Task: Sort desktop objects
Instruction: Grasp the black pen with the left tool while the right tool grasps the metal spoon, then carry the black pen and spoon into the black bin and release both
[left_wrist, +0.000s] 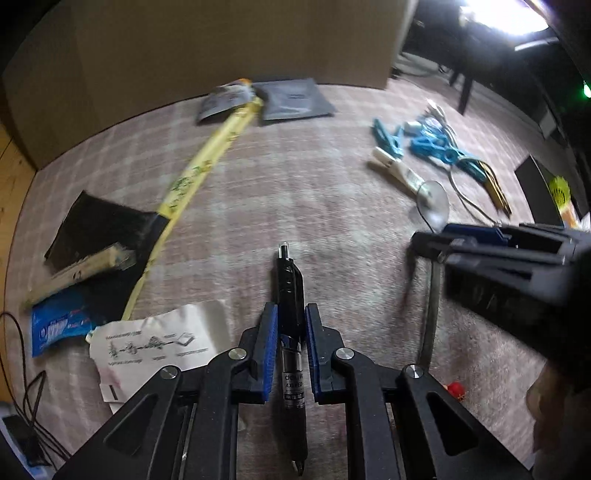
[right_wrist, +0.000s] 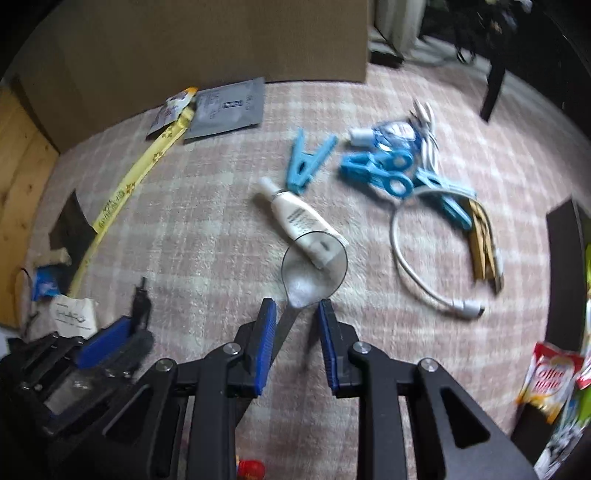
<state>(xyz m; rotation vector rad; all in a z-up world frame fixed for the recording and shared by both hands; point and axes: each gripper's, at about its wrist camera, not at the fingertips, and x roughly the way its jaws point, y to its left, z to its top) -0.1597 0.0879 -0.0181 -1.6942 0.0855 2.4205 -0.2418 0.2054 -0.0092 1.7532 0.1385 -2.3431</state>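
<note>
I have two pick-ups going at once on the pink checked cloth (left_wrist: 332, 177). My left gripper (left_wrist: 290, 325) stands almost closed around a black pen (left_wrist: 291, 295): the blue pads sit tight beside the barrel on both sides, the clicker end sticking out ahead of the fingertips and the tip trailing back under the jaws. I take that as a grip, though I cannot tell whether the pen has left the cloth.

My right gripper (right_wrist: 297, 321) is partly open and points steeply down at a metal spoon (right_wrist: 314, 269). The bowl lies just ahead of the fingertips with the foot of a small white tube (right_wrist: 299, 218) resting on it; the handle runs back between the pads, close against the left one, with a clear gap to the right one. So that grip is not made.

The step in hand, as I judge it, is gathering the long thin items, pen and spoon, apart from the blue clothes pegs (right_wrist: 373, 170), the white cable (right_wrist: 424, 280) and the grey sachet (right_wrist: 227, 107) farther off.

Next I need to centre the spoon handle between the right pads, close on it, then draw it out from under the tube without dragging the tube along. The left needs only a clean lift, keeping the pen from pivoting in the pads.
</note>
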